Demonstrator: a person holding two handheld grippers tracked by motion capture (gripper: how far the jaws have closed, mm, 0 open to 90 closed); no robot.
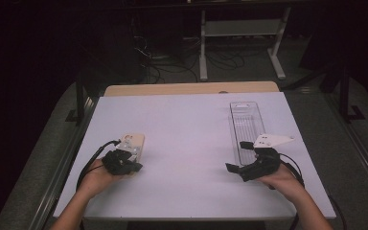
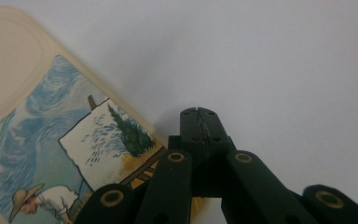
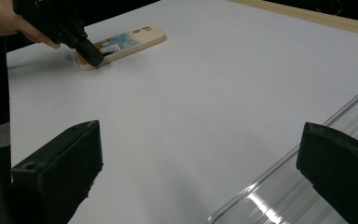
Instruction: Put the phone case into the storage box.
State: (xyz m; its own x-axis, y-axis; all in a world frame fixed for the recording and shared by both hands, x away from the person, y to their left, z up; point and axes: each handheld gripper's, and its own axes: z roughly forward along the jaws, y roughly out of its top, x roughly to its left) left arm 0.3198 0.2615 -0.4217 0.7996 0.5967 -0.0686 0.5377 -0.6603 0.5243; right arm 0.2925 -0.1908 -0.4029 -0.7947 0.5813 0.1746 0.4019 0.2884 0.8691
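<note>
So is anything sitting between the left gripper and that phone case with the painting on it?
Nothing visible does. The left gripper, jaws shut, is already at the near corner of the phone case, its tip just past the edge over bare white table. The clear tray lies far off, beside the open right gripper.

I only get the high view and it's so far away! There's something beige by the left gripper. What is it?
Observer: A flat cream phone case with a painting printed on it: someone in a straw hat at an easel.
Operator: Is the left gripper grabbing it?
Observer: Its jaws are pressed fully together, with nothing between the tips, at the case's edge.
Operator: And the right gripper?
Observer: Its jaws stand wide apart with only table between them, and the clear plastic tray runs beside one jaw.
</note>
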